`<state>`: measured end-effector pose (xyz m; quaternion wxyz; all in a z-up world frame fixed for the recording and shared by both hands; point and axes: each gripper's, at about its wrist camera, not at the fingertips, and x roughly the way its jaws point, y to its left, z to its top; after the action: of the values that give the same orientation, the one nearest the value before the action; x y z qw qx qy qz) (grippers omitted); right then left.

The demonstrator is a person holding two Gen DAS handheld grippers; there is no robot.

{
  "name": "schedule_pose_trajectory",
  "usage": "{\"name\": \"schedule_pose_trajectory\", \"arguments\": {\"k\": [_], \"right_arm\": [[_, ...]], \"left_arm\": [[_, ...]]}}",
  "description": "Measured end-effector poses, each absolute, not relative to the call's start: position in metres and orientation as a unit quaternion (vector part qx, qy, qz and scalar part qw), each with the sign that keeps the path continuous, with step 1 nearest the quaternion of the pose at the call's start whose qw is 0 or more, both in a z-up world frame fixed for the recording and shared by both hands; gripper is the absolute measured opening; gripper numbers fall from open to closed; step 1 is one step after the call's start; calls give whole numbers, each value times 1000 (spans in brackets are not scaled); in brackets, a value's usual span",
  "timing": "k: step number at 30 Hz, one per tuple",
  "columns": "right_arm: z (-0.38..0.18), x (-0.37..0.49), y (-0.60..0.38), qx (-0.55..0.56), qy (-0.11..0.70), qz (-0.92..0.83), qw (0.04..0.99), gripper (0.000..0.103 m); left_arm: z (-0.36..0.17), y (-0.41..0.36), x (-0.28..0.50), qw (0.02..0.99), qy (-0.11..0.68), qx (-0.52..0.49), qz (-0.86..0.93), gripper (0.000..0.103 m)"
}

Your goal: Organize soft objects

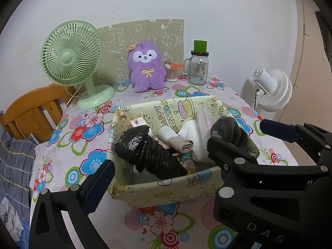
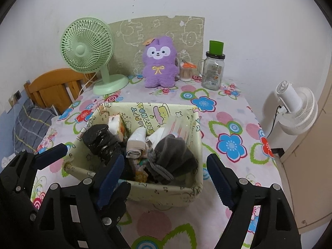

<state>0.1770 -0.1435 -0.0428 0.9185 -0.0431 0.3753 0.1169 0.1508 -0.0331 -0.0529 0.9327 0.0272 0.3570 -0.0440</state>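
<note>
The grey sock (image 2: 172, 157) lies in the box (image 2: 166, 193), just ahead of the right claw (image 2: 166, 176), whose jaws gape empty. The left claw (image 1: 166, 166) is open too, straddling the box.

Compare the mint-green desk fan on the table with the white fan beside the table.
The mint-green desk fan stands on the flowered tablecloth on a round base; the white fan sits off the table's edge. The green fan's grille faces the camera; the white one shows its back, motor housing toward us. Both have round, ribbed grilles.

2 wrist views, close, angled down; both share basket (image 1: 166, 193), perhaps overlapping fully.
</note>
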Motion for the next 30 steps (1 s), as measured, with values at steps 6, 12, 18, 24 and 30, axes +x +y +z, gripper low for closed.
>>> {"name": "schedule_pose_trajectory", "arguments": {"k": [6,12,18,24,30], "right_arm": [[-41,166,-149,-40,372,110,921,85],[-40,153,-156,-36,367,103,924,85],[-36,139,-163,-34,358,97,928,85],[-29,123,-171,-32,345,91,934,85],[-24,106,-177,-31,332,88,939,85]], "left_arm": [[-53,-34,139,934,353,29,-44,103],[-50,-33,128,936,348,28,-40,103],[-46,-32,114,940,339,23,-37,103],[-40,-30,100,944,328,20,-28,103],[-35,-26,85,948,319,12,-12,103]]}}
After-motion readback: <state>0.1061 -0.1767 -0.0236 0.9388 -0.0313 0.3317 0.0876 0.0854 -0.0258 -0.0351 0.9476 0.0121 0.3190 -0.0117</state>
